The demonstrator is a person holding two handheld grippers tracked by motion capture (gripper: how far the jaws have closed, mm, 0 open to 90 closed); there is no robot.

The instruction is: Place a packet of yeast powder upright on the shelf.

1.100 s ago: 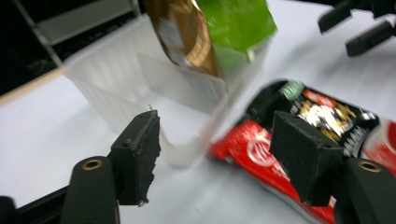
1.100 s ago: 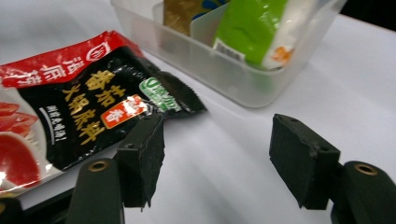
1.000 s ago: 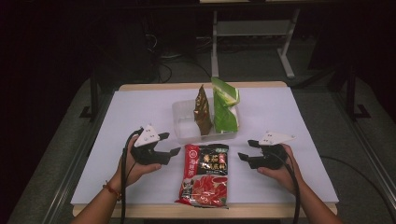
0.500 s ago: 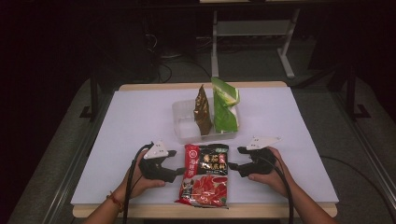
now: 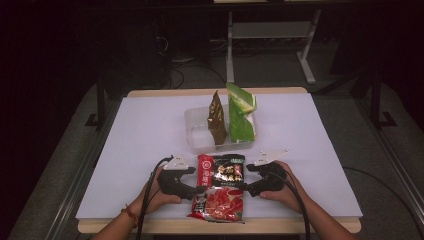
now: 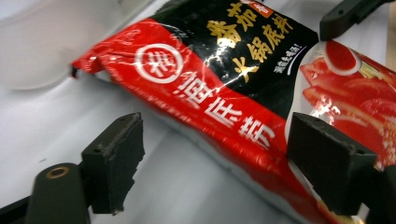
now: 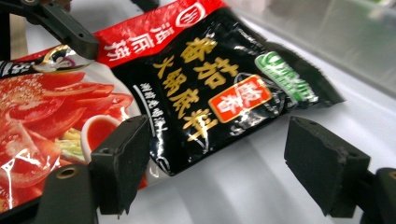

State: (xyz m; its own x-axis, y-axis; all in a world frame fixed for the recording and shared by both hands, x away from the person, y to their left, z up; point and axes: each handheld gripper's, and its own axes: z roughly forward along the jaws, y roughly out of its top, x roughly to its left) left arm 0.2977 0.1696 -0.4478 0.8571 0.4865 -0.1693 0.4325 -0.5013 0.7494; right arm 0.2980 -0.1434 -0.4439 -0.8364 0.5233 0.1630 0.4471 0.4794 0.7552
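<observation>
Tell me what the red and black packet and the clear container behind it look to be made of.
Red and black packet: seemingly glossy printed plastic film; bright glare streaks and soft creases show across its print in both gripper views.
Clear container: probably thin translucent plastic, slightly frosted; the white table shows faintly through its wall. The pictures alone leave both open.

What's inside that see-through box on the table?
Two packets stand inside the clear box: a brown packet and a green packet, side by side. The space to their left looks empty. Whatever sits behind or under them is hidden.
</observation>
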